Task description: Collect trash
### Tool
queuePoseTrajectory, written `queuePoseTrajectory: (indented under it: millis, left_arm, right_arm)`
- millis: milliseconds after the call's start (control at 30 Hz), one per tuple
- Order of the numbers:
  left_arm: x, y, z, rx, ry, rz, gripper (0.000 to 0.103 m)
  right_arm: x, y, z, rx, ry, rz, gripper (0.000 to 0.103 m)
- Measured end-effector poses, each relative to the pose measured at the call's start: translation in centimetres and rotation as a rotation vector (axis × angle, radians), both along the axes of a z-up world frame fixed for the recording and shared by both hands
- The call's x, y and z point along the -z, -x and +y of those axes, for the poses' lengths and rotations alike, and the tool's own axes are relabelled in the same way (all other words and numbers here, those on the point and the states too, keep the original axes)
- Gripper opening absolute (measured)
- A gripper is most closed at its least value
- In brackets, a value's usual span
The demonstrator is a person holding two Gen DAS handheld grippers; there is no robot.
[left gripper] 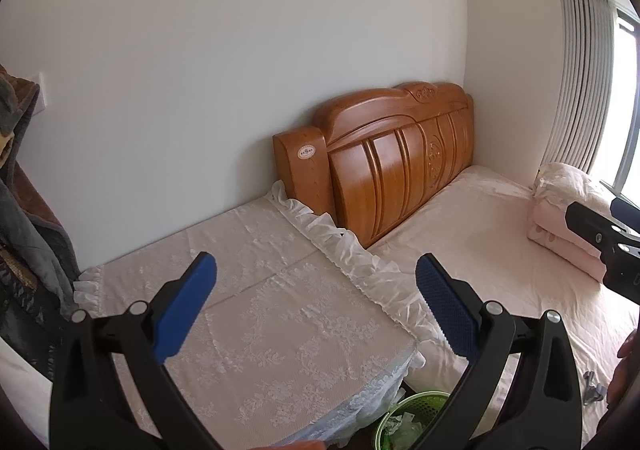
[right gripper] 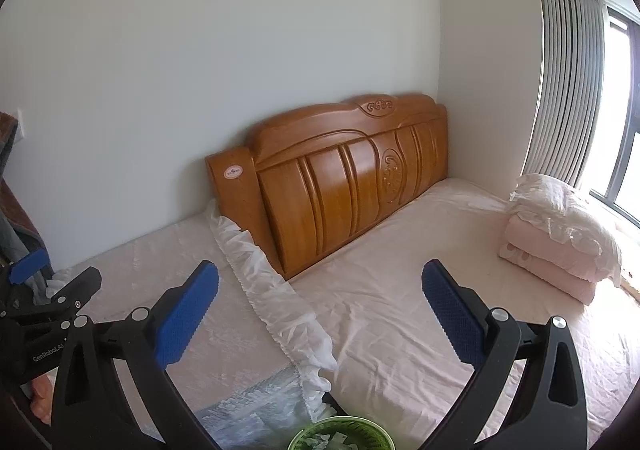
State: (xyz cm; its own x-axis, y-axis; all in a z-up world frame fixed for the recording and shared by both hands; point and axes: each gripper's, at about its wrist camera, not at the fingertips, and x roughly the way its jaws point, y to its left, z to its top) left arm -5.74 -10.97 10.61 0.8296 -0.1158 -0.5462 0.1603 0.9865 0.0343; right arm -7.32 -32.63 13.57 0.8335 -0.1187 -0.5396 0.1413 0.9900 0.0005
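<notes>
From the left wrist, the left gripper hung wide and empty above the green bin holding crumpled trash. From the right wrist, the right gripper, equally spread, hovered above that bin, bed beyond.

I see a plain white wall behind a carved orange-brown wooden headboard and a bed in a pale pink sheet. Beside it stands a lace-covered bedside surface. Daylight enters through the window with grey vertical blinds, near folded pink bedding.

Green mesh bin, upright, white scraps inside
</notes>
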Motion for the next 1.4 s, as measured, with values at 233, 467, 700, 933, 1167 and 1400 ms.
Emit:
queuePoseTrajectory:
  millis: [233,467,700,933,1167,1400]
  left_arm:
    - [0.2,-0.2,-0.1,0.001,0.0,0.013,0.095]
    - [0.2,-0.3,-0.3,0.004,-0.004,0.014,0.095]
    - [0.4,-0.3,-0.5,0.007,-0.006,0.013,0.095]
    - [0.6,-0.6,-0.8,0.01,-0.007,0.021,0.095]
    - [0.7,-0.8,-1.1,0.016,-0.011,0.027,0.095]
    - [0.7,-0.7,-1.0,0.015,-0.011,0.025,0.095]
  right_arm:
    - [0.1,0.0,-0.1,0.003,-0.003,0.004,0.101]
    - [0.2,0.0,-0.2,0.003,-0.001,0.006,0.101]
    - [0.5,-0.2,-0.4,0.004,0.002,0.011,0.101]
    - [0.8,-0.3,-0.6,0.002,-0.001,0.018,0.101]
    - [0.9,-0.4,-0.8,0.004,-0.001,0.022,0.101]
    - [0.9,-0.4,-0.9,0.002,-0.001,0.023,0.101]
